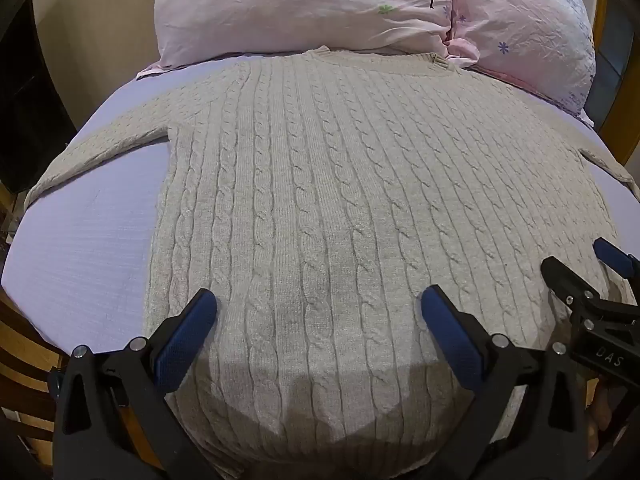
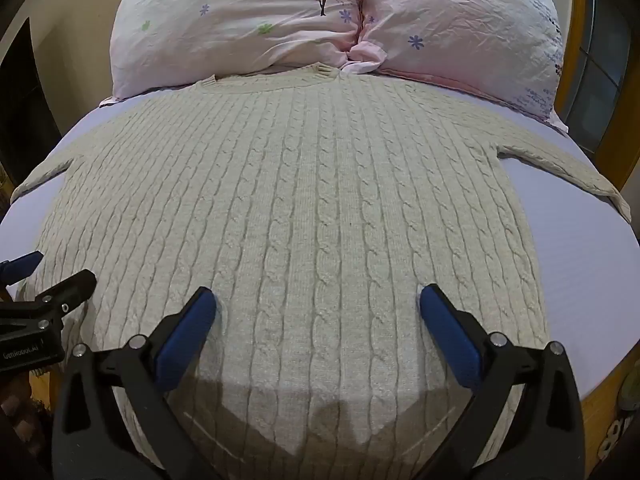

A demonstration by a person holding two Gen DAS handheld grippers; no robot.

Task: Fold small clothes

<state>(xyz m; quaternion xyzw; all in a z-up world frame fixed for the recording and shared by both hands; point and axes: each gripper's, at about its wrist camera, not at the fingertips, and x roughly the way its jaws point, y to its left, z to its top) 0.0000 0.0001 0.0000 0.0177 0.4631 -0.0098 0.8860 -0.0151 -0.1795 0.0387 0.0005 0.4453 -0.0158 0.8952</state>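
A cream cable-knit sweater (image 1: pixel 320 184) lies flat on a lavender bed sheet (image 1: pixel 80 248), collar toward the pillows, both sleeves spread outward. It also shows in the right wrist view (image 2: pixel 312 200). My left gripper (image 1: pixel 318 308) is open and empty, hovering over the sweater's lower body near the hem. My right gripper (image 2: pixel 318 304) is open and empty over the lower body too. The right gripper shows at the right edge of the left wrist view (image 1: pixel 576 268); the left gripper shows at the left edge of the right wrist view (image 2: pixel 52 272).
Two pink flowered pillows (image 1: pixel 304 8) (image 2: pixel 460 20) lie against the head of the bed, touching the sweater's collar. A wooden bed frame (image 1: pixel 24 364) runs along the near left edge. Bare sheet (image 2: pixel 592 272) lies on either side of the sweater.
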